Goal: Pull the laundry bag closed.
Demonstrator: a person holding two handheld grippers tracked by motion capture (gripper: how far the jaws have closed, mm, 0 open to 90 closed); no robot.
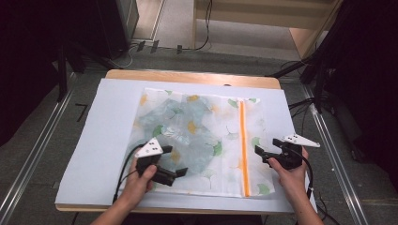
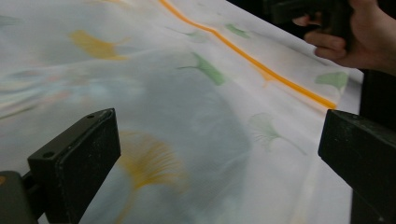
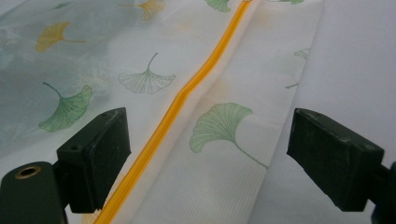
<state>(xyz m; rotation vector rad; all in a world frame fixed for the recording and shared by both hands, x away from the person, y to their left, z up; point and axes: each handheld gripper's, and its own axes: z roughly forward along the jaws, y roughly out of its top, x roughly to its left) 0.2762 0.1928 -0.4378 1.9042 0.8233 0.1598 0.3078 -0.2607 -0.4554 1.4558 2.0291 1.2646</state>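
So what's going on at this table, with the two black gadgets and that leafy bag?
A person sits at the table with a hand-held claw in each hand. Flat before them lies a white mesh bag printed with ginkgo leaves, an orange zipper running down its right part, and something bluish showing through inside. The left claw hovers open over the bag's near left part. The right claw is open too, poised by the bag's right edge near the zipper. Neither grips anything yet.

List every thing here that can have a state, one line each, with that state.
Mesh bag: lying flat on the table, something bluish inside.
Orange zipper: closed as far as can be seen.
Left claw: open, over the bag, gripping nothing.
Right claw: open, beside the zipper, gripping nothing.
White sheet: spread flat under the bag.
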